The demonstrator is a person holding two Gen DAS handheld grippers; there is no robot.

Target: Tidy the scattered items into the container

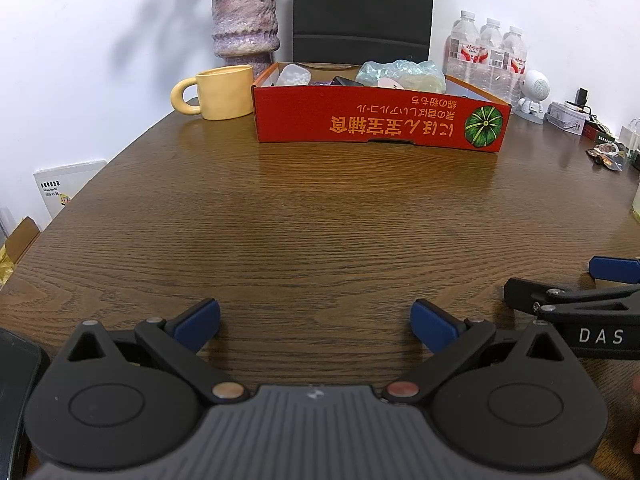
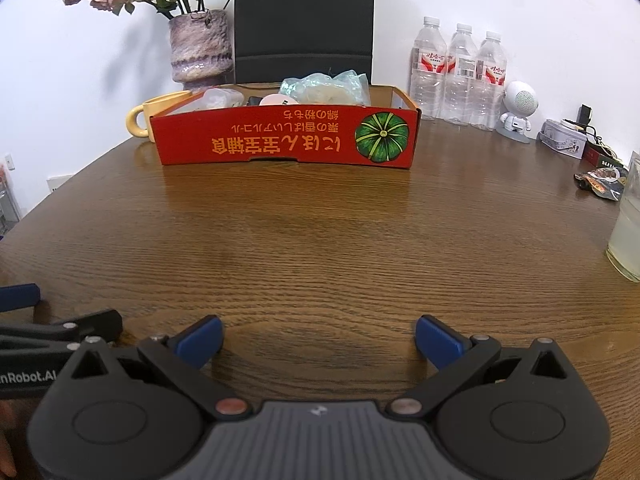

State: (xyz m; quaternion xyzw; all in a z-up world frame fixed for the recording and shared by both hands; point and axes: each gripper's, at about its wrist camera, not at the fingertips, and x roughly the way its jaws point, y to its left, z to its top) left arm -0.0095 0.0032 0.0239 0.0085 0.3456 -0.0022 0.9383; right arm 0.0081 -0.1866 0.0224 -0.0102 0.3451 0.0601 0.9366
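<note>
A red cardboard box (image 1: pixel 376 120) (image 2: pixel 280 140) with a green pumpkin picture stands at the far side of the wooden table. Inside it lie a pale green plastic bag (image 1: pixel 404 74) (image 2: pixel 328 86), a clear tub of white bits (image 1: pixel 294 74), a dark item and a white round item (image 2: pixel 276 100). My left gripper (image 1: pixel 315 322) is open and empty, low over the table's near part. My right gripper (image 2: pixel 319 338) is open too, with nothing between its fingers. Each gripper shows at the edge of the other's view.
A yellow mug (image 1: pixel 220 92) (image 2: pixel 160 114) and a purple vase (image 1: pixel 245 20) (image 2: pixel 200 46) stand left of the box. Three water bottles (image 1: pixel 486 52) (image 2: pixel 460 72), a white robot figure (image 2: pixel 518 112), tins and wrappers (image 2: pixel 600 184) sit at the right. A glass (image 2: pixel 628 232) is at the right edge.
</note>
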